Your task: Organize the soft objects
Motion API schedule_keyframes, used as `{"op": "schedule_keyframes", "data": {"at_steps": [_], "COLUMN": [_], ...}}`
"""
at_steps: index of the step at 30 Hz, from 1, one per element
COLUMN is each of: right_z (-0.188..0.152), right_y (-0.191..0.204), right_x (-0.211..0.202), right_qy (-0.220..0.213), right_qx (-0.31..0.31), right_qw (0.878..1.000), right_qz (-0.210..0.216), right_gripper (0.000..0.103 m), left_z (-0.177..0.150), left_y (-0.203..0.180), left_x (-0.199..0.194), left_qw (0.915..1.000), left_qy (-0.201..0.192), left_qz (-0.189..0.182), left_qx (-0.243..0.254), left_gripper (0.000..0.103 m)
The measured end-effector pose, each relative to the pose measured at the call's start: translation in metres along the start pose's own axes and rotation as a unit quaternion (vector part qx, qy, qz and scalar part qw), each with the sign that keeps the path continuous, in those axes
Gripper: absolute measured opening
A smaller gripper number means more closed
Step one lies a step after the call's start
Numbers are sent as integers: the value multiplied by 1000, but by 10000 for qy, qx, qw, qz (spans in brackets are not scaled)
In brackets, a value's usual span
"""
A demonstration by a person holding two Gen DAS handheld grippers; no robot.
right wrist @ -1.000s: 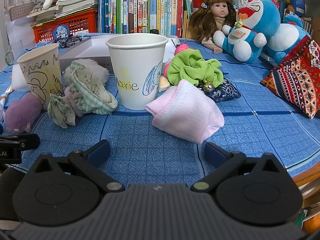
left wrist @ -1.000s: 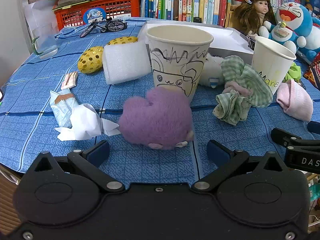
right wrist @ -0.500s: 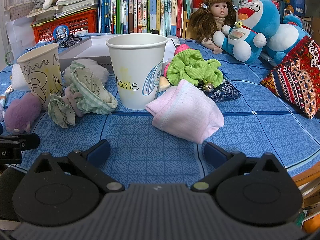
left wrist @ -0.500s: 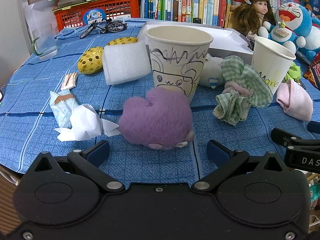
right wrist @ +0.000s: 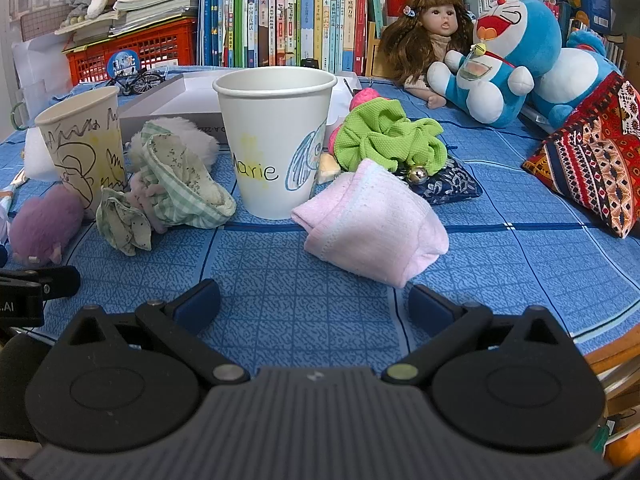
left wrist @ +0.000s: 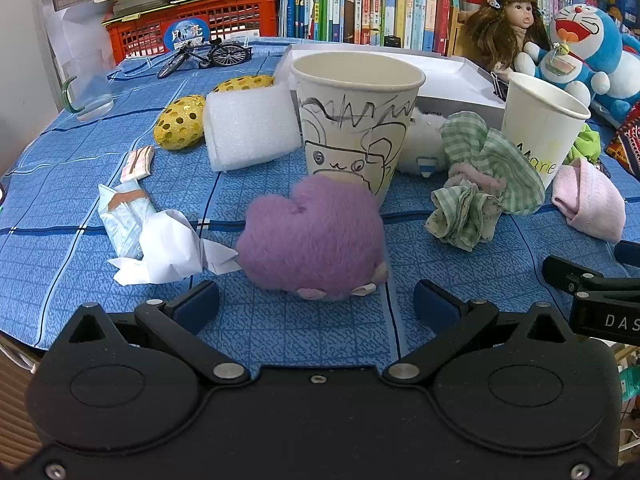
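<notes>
Nothing moved since earlier frames. Two paper cups: scribbled cup (left wrist: 356, 120), "Marie" cup (right wrist: 276, 140). One purple plush (left wrist: 312, 240), one pink sock (right wrist: 372, 224), possibly two checked cloths (right wrist: 172, 192). Left gripper (left wrist: 316, 304) and right gripper (right wrist: 314, 304): jaws wide apart, empty.

blue checked tablecloth (right wrist: 500, 248): cups (right wrist: 276, 140), pink sock (right wrist: 372, 228), purple plush (left wrist: 312, 240).

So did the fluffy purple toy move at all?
No. The purple toy sits in the same spot, right in front of the drawn-on paper cup and beside the crumpled white paper, just as before.
</notes>
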State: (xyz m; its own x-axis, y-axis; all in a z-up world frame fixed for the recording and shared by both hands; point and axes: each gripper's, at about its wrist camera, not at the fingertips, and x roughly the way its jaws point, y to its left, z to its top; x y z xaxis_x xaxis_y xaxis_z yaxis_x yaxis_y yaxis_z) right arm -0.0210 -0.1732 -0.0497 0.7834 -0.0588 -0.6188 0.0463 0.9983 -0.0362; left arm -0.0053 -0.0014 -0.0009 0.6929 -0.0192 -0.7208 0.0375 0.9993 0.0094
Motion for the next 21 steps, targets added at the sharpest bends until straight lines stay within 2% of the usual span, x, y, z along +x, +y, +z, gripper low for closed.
{"op": "schedule_keyframes", "data": {"at_steps": [21], "right_z": [-1], "right_y": [0], "right_x": [-1], "right_qy": [-74], "right_qx": [-1], "right_qw": [10000], "right_qz": [1], "right_gripper": [103], "left_z": [1], "left_y": [0], "left_x": [-1], "left_qw": [10000], "left_qy": [-12], "left_qz": [-2], "left_qx": [2], "left_gripper": [103]}}
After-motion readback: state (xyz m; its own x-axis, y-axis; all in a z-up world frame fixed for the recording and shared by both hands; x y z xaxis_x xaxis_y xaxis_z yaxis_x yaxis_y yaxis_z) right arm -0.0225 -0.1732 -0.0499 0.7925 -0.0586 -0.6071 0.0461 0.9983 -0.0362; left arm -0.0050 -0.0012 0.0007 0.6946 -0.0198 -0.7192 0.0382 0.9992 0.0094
